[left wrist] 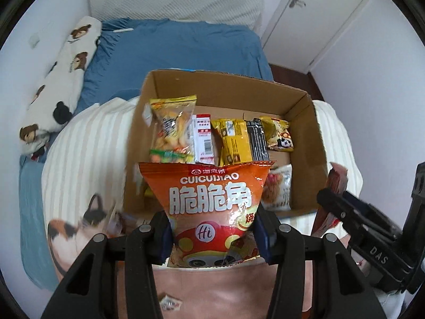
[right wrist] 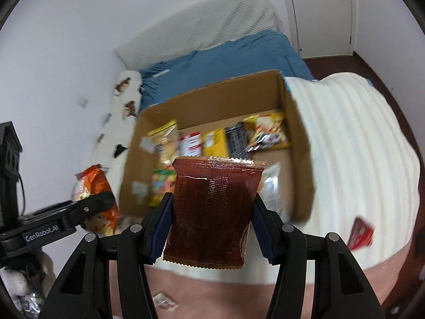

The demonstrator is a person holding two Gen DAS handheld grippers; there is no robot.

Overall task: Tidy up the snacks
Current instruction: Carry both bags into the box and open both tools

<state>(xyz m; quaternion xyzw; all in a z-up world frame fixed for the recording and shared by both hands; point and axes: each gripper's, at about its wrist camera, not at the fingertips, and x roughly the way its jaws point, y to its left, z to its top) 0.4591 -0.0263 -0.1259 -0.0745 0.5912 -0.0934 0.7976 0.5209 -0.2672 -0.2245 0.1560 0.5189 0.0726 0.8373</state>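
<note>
My left gripper [left wrist: 212,235] is shut on an orange chip bag [left wrist: 212,202] and holds it upright just before the near wall of an open cardboard box [left wrist: 305,133]. My right gripper [right wrist: 209,226] is shut on a dark red-brown foil packet [right wrist: 212,207], held upright in front of the same box [right wrist: 297,159]. The box holds several snack packs in a row: a yellow cracker bag [left wrist: 172,130], a red-and-white pack [left wrist: 203,139], yellow and black packs. The right gripper with its packet shows at the right in the left wrist view [left wrist: 334,202]; the left gripper with the orange bag shows at the left in the right wrist view [right wrist: 95,202].
The box sits on a cream striped blanket [right wrist: 358,146] over a bed with blue sheets [left wrist: 172,50]. A bear-print pillow [left wrist: 61,79] lies along the left wall. A small red pack [right wrist: 360,234] lies on the blanket at right. A small wrapped snack [left wrist: 170,303] lies on the pink cover near me.
</note>
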